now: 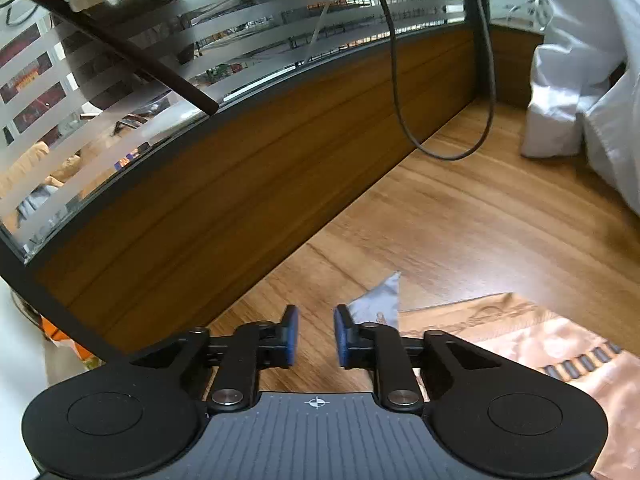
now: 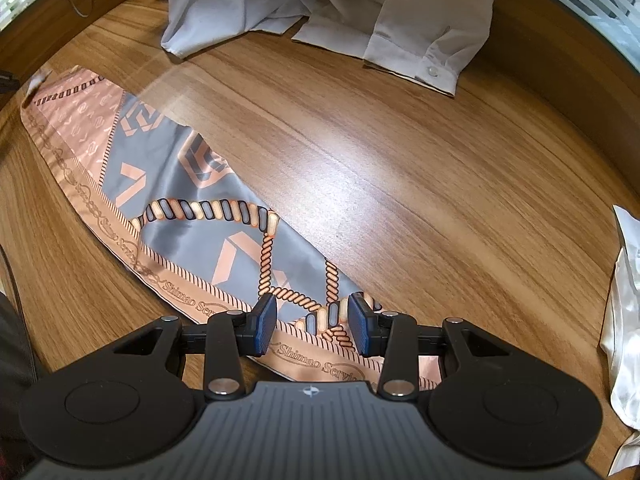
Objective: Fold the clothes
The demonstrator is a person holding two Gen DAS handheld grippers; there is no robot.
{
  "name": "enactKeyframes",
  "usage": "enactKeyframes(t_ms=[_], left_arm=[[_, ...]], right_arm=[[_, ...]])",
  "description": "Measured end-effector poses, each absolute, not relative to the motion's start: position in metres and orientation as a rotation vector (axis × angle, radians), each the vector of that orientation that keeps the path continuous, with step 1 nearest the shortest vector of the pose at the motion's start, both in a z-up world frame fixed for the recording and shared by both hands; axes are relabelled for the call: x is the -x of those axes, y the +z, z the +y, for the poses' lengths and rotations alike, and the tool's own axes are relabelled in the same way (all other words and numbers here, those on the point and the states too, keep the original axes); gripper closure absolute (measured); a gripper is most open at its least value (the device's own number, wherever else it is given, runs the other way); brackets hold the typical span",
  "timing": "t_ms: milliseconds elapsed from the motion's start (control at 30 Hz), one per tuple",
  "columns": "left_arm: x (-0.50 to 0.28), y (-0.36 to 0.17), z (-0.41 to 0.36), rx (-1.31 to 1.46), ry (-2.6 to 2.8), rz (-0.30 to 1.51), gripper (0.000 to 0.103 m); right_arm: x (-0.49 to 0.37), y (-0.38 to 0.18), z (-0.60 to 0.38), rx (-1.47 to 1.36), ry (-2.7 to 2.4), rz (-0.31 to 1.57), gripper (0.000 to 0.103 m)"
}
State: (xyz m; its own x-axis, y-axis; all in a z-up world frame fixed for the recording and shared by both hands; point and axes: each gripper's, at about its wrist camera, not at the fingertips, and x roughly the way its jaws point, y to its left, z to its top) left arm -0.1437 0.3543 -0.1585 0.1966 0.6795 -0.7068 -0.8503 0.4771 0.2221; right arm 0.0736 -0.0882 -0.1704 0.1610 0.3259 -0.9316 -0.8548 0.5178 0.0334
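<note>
A pink and grey silk scarf [image 2: 168, 184] with a rope pattern lies folded into a long band across the wooden table [image 2: 400, 160]. My right gripper [image 2: 312, 318] is open, hovering just above the scarf's near end, with nothing between its blue pads. In the left wrist view the scarf's other end [image 1: 520, 344] lies at the lower right, with a grey corner [image 1: 380, 300] sticking up beside the right finger. My left gripper [image 1: 316, 336] is open over bare wood just left of that corner.
A pile of white shirts [image 2: 320, 4] lies at the table's far side, seen as white cloth [image 1: 580, 80] in the left wrist view. More white fabric [image 2: 624, 320] lies at the right edge. A wooden partition [image 1: 240, 184] with striped glass and hanging cables [image 1: 400, 112] borders the table.
</note>
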Motion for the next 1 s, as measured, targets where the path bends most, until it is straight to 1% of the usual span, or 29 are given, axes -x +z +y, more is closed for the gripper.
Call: enactKeyframes(t_ms=[33,167,233,367,467,867,1000], left_arm=[[0.145,-0.158,0.352,0.237,1.076,0.842,0.077],[0.141,-0.164,0.340,0.215,0.983,0.865,0.062],[0.135,-0.171,0.335,0.180,0.954,0.897,0.060],[0.127,-0.185,0.330,0.134,0.938,0.963,0.060],[0.126,-0.187,0.331,0.115,0.953,0.965,0.059],[0.149,-0.178,0.358,0.136,1.151,0.929,0.059],[0.159,-0.173,0.364,0.180,1.195,0.910,0.060]], right_arm=[[-0.073,-0.170,-0.089,0.583,0.914,1.105,0.059],[-0.073,-0.170,-0.092,0.574,0.910,1.106,0.059],[-0.072,-0.171,-0.094,0.577,0.910,1.108,0.059],[-0.071,-0.169,-0.096,0.579,0.905,1.105,0.059],[-0.071,-0.168,-0.098,0.575,0.898,1.105,0.059],[-0.067,-0.169,-0.097,0.579,0.894,1.108,0.059],[-0.067,-0.169,-0.098,0.580,0.897,1.106,0.059]])
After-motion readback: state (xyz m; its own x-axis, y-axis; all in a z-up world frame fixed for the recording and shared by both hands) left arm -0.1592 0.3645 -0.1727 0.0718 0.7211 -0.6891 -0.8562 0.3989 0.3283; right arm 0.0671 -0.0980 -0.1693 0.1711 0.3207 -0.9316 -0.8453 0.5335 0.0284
